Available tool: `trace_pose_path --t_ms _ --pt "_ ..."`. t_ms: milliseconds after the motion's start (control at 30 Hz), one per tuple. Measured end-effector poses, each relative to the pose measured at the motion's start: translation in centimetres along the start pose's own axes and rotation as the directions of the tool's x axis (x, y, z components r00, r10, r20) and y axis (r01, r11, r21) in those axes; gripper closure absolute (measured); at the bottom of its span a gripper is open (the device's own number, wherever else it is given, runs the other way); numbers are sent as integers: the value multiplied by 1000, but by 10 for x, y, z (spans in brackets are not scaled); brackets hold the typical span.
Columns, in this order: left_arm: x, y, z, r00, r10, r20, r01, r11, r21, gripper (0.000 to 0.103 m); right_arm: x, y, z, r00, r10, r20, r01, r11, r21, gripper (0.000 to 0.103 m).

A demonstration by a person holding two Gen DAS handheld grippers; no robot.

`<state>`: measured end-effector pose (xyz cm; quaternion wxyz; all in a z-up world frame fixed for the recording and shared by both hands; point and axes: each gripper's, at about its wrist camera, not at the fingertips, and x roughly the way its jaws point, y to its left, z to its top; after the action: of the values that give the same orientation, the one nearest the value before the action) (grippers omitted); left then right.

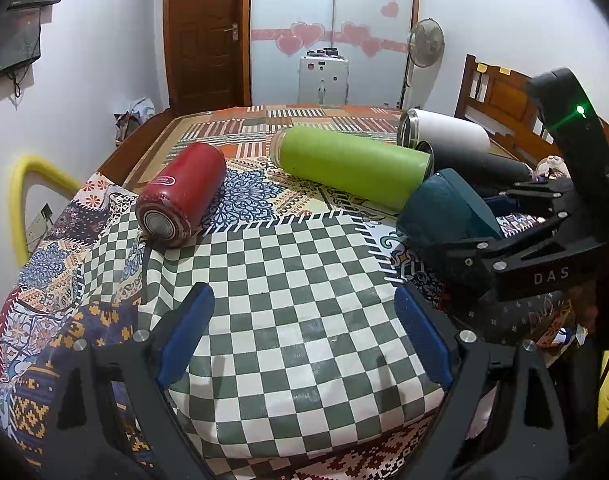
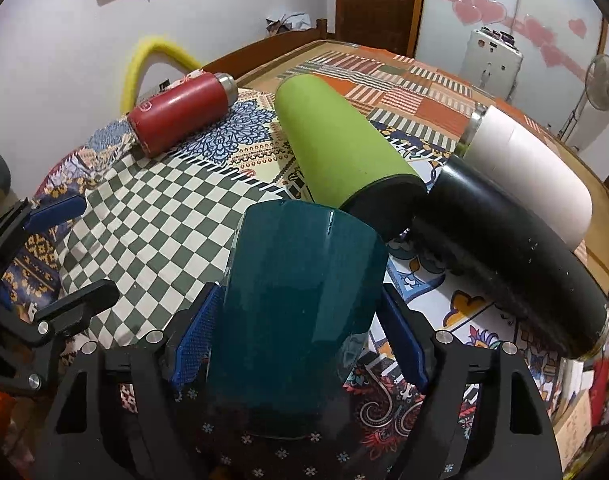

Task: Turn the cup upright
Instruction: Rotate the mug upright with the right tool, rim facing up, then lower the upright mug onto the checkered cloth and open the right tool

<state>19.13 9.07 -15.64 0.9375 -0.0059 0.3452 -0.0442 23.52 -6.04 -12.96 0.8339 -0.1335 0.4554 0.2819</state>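
A dark teal cup (image 2: 300,292) lies between the blue pads of my right gripper (image 2: 300,332), which is shut on its body; its closed base points away from the camera. In the left wrist view the teal cup (image 1: 444,204) sits at the right in the right gripper (image 1: 504,248). My left gripper (image 1: 304,336) is open and empty above the checkered cloth (image 1: 296,280). A red bottle (image 1: 180,196), a green tumbler (image 1: 352,164), a white tumbler (image 1: 444,132) and a black tumbler (image 1: 476,164) lie on their sides.
The bed is covered by a patchwork cloth (image 2: 404,92). A wooden headboard (image 1: 500,96) stands at the right, a yellow tube (image 1: 24,192) at the left. A door (image 1: 204,32), a fan (image 1: 426,44) and a white appliance (image 1: 323,80) stand behind.
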Motion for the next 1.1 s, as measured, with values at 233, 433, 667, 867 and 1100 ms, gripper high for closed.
trace_pose_path --t_ms 233,433,667,867,1100 --pt "-7 -2 8 1000 10 28 -10 1000 -5 11 -15 -4 -7 997 -12 71 10 1000 30 29" --pt "-9 -7 12 999 10 39 -10 1000 -3 11 -30 -5 -9 988 -25 150 19 999 39 30" --pt "-9 -12 14 999 12 37 -12 1000 9 11 -29 0 -15 983 -51 177 49 999 11 30" --pt "-10 -13 14 999 14 46 -14 1000 3 11 -27 6 -15 977 -76 199 81 997 -17 30" --pt "-14 -9 17 998 18 53 -17 1000 -17 11 -14 5 -15 983 -41 177 44 999 -11 33"
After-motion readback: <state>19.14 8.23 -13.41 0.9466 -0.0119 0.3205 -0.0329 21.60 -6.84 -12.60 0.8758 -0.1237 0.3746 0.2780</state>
